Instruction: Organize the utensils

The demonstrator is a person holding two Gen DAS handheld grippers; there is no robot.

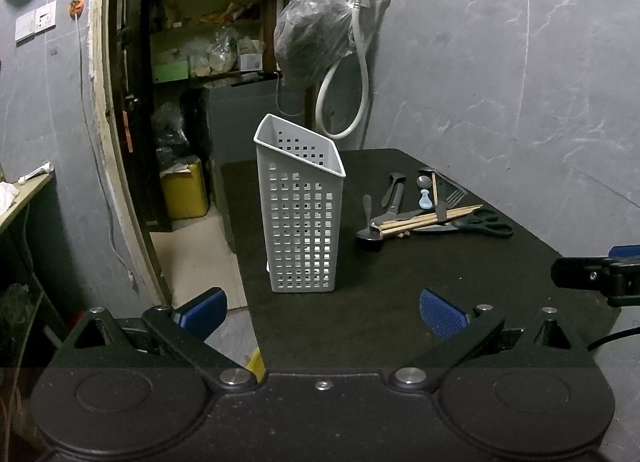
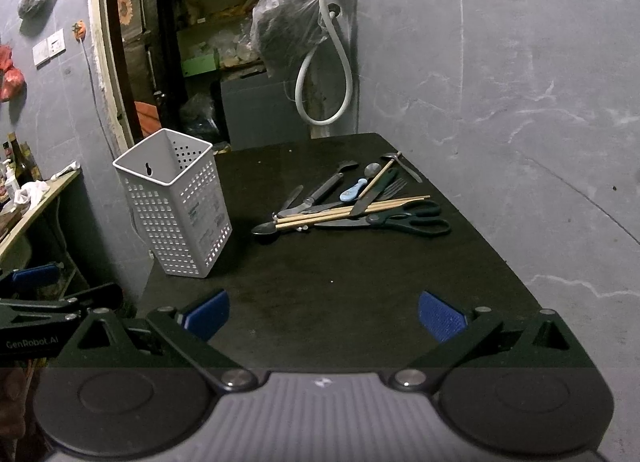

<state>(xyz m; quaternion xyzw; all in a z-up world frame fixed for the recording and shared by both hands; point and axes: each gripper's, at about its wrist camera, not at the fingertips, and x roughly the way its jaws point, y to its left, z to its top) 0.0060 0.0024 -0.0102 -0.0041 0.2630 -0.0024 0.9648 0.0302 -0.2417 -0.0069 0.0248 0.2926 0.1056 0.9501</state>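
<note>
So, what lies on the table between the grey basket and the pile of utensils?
Nothing: in the right wrist view, only bare black table separates the grey basket from the utensils.

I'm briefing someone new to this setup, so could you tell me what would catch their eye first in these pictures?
First, the tall grey perforated basket standing upright and empty near the left edge of the dark table. Next, the loose pile of utensils to its right, where wooden chopsticks lie across a spoon and knives beside black-handled scissors. In the foreground, the left gripper and right gripper are both wide open, holding nothing.
</note>
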